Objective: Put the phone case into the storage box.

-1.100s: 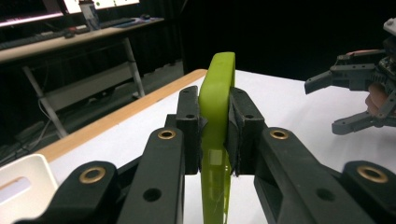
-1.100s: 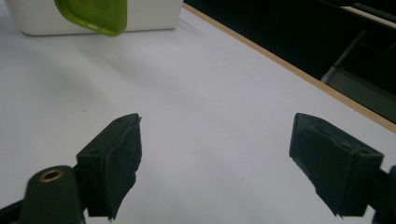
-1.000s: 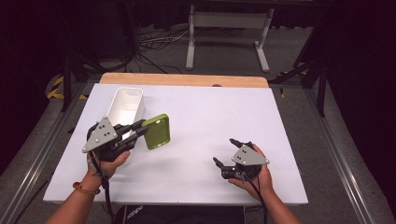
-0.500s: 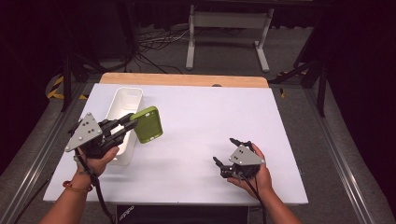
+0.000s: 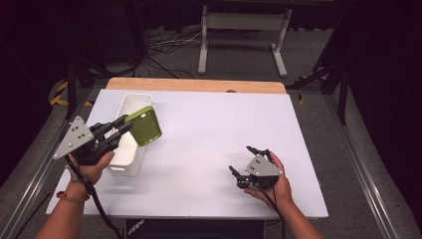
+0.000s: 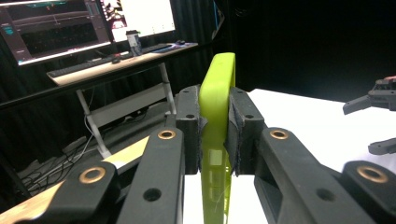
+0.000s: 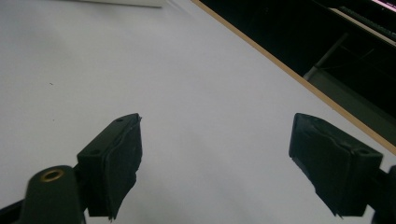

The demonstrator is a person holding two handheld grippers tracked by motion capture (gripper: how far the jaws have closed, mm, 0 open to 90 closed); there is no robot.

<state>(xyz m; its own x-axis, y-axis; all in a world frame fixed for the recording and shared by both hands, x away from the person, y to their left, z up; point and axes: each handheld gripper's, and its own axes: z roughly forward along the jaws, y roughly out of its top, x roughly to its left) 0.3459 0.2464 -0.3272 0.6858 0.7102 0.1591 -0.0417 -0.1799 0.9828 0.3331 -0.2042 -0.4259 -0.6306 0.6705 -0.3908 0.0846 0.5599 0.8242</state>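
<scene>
Half the green lid (image 5: 145,125) past the white bin (image 5: 130,130) rim

On the table (image 5: 209,129) the count is short — one green lid (image 5: 145,125), one white box (image 5: 130,149). Two grippers: the left gripper (image 5: 122,127) and the right gripper (image 5: 245,162), one in each of two hands. Past the table — one white stand (image 5: 242,35). The left gripper view adds two monitors and one cup (image 6: 134,41).
</scene>
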